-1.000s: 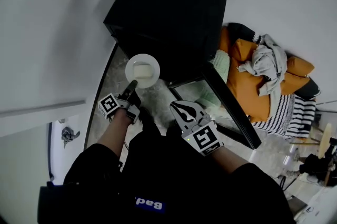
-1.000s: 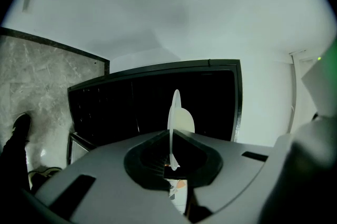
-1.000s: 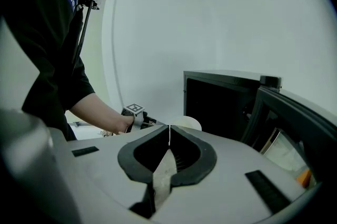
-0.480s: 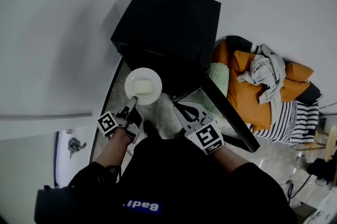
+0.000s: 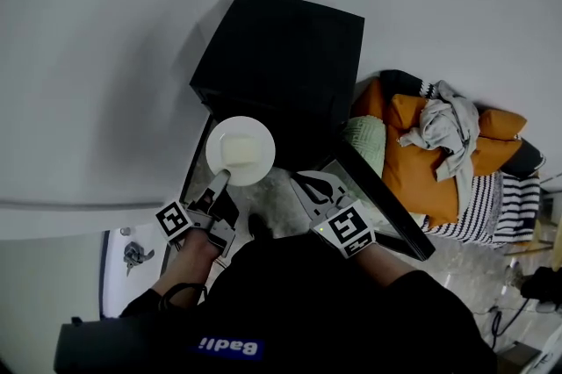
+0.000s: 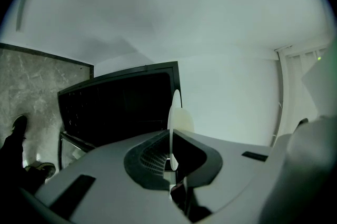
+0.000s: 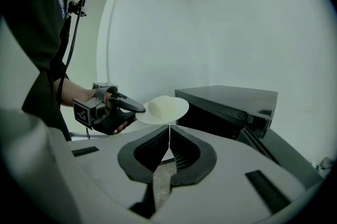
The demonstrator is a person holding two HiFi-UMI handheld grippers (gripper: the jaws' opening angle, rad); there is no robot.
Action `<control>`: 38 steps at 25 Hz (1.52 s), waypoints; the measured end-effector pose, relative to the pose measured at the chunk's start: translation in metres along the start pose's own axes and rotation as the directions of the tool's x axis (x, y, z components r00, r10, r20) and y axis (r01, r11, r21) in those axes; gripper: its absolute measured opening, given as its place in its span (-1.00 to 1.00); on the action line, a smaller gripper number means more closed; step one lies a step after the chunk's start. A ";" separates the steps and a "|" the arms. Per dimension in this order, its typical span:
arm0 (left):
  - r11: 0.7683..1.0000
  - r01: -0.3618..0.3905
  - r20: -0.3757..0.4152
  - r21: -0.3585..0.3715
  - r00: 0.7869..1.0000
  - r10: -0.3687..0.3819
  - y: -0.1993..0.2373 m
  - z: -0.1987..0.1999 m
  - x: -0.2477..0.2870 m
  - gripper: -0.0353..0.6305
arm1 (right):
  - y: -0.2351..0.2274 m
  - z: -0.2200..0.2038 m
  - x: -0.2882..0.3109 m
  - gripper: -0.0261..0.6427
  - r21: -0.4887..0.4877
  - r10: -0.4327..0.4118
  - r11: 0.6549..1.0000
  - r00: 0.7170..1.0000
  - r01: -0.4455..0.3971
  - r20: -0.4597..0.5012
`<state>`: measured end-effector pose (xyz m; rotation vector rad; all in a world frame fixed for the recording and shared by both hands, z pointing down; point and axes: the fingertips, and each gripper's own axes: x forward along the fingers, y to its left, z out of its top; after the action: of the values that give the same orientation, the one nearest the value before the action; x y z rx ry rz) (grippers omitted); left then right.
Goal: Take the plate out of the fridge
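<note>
A round white plate (image 5: 240,151) with a pale block of food on it hangs in the air in front of the small black fridge (image 5: 281,56). My left gripper (image 5: 222,177) is shut on the plate's near rim. In the left gripper view the plate (image 6: 172,118) shows edge-on between the jaws. The right gripper view shows the plate (image 7: 162,108) level, with the left gripper (image 7: 113,110) at its left and the fridge (image 7: 231,104) behind. My right gripper (image 5: 309,181) is shut and holds nothing, to the right of the plate. The fridge door (image 5: 386,204) stands open to the right.
Orange cushions (image 5: 421,161), striped cloth (image 5: 492,205) and a heap of grey clothes (image 5: 443,122) lie right of the fridge. The floor (image 5: 277,201) is grey marble. A white wall (image 5: 105,56) runs behind and to the left. A shoe (image 6: 18,125) stands on the floor.
My left gripper has risen with the plate, which now looks larger and closer to the head camera. The right gripper has moved up a little.
</note>
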<state>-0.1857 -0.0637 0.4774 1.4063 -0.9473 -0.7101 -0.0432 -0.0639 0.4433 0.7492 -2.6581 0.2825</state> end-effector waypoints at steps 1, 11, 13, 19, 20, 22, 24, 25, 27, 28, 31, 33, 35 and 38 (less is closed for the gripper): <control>1.000 0.004 0.003 0.004 1.000 -0.004 -0.006 0.002 0.001 -0.85 | 0.002 0.000 0.002 -0.89 0.000 0.007 1.000 1.000 -0.007 0.001; 0.998 0.047 0.021 0.030 0.999 -0.047 -0.044 0.020 0.021 -0.85 | 0.011 -0.005 0.004 -0.89 0.016 0.034 0.999 0.999 -0.034 0.014; 0.998 0.057 0.019 0.028 0.998 -0.057 -0.051 0.021 0.027 -0.85 | 0.014 -0.005 0.003 -0.89 0.010 0.039 0.999 0.999 -0.040 0.012; 0.994 0.077 0.001 0.072 0.997 -0.077 -0.070 0.030 0.050 -0.85 | 0.017 -0.005 0.002 -0.89 0.004 0.044 0.999 0.999 -0.045 0.014; 0.994 0.077 0.004 0.074 0.997 -0.078 -0.071 0.032 0.055 -0.85 | 0.017 -0.004 0.001 -0.89 0.004 0.043 0.999 0.999 -0.043 0.016; 0.994 0.077 0.012 0.071 0.997 -0.078 -0.073 0.036 0.063 -0.85 | 0.017 -0.003 0.000 -0.89 0.003 0.042 0.999 0.999 -0.042 0.017; 0.995 0.078 0.023 0.067 0.997 -0.080 -0.074 0.039 0.071 -0.85 | 0.017 -0.003 -0.001 -0.89 0.002 0.043 0.999 0.999 -0.043 0.015; 0.995 0.078 0.028 0.065 0.996 -0.080 -0.075 0.040 0.075 -0.85 | 0.018 -0.003 -0.001 -0.89 0.001 0.043 0.999 0.999 -0.043 0.013; 0.995 0.076 0.036 0.059 0.996 -0.078 -0.074 0.040 0.083 -0.85 | 0.017 -0.004 -0.003 -0.89 -0.001 0.040 0.999 0.999 -0.040 0.012; 0.996 0.073 0.039 0.055 0.996 -0.075 -0.073 0.040 0.086 -0.85 | 0.016 -0.003 -0.003 -0.89 -0.001 0.036 0.999 0.999 -0.036 0.013; 0.997 0.065 0.042 0.040 0.997 -0.067 -0.070 0.040 0.096 -0.85 | 0.012 -0.002 -0.005 -0.89 0.003 0.022 1.000 1.000 -0.022 0.016; 0.998 0.060 0.039 0.037 0.997 -0.061 -0.067 0.039 0.102 -0.85 | 0.011 -0.004 -0.005 -0.89 0.006 0.017 1.000 1.000 -0.017 0.013; 0.998 0.051 0.037 0.040 0.998 -0.052 -0.064 0.040 0.108 -0.85 | 0.011 -0.006 -0.006 -0.89 0.008 0.017 1.000 1.000 -0.017 0.010; 0.999 0.033 0.037 0.039 0.999 -0.034 -0.061 0.041 0.114 -0.85 | 0.010 -0.005 -0.006 -0.89 0.020 0.013 1.000 1.000 -0.013 0.015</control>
<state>-0.1594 -0.1876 0.4276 1.4495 -0.9726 -0.7492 -0.0425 -0.0513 0.4445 0.7437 -2.6784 0.3089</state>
